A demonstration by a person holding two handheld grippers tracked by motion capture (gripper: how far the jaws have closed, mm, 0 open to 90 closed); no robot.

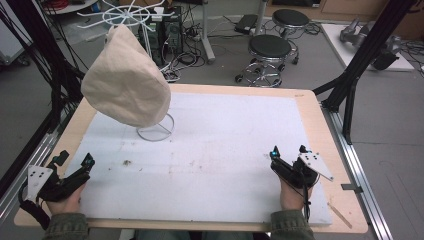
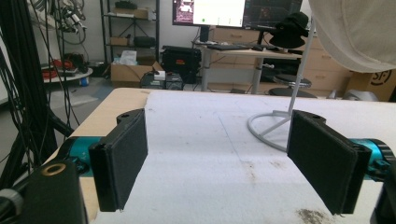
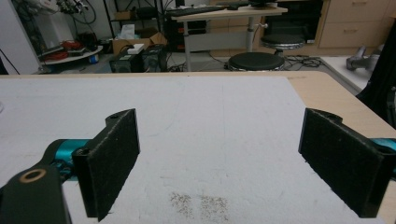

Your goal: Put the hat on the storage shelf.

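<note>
A cream cloth hat (image 1: 125, 82) hangs over a white wire stand whose ring base (image 1: 156, 132) rests on the white sheet (image 1: 225, 140) at the back left. My left gripper (image 1: 75, 159) lies open at the front left corner, nothing between its jaws. In the left gripper view the left gripper (image 2: 219, 158) points toward the ring base (image 2: 264, 128) and the hat (image 2: 359, 32), well short of both. My right gripper (image 1: 288, 150) is open at the front right, and in the right gripper view the right gripper (image 3: 219, 154) has only bare sheet (image 3: 210, 116) between its jaws.
The sheet covers a wooden table (image 1: 312, 115) with bare wood at its edges. A small dark stain (image 1: 126, 162) marks the sheet near the left gripper. Two black stools (image 1: 270, 50) stand beyond the far edge. Black frame posts (image 1: 367, 50) rise at right and left.
</note>
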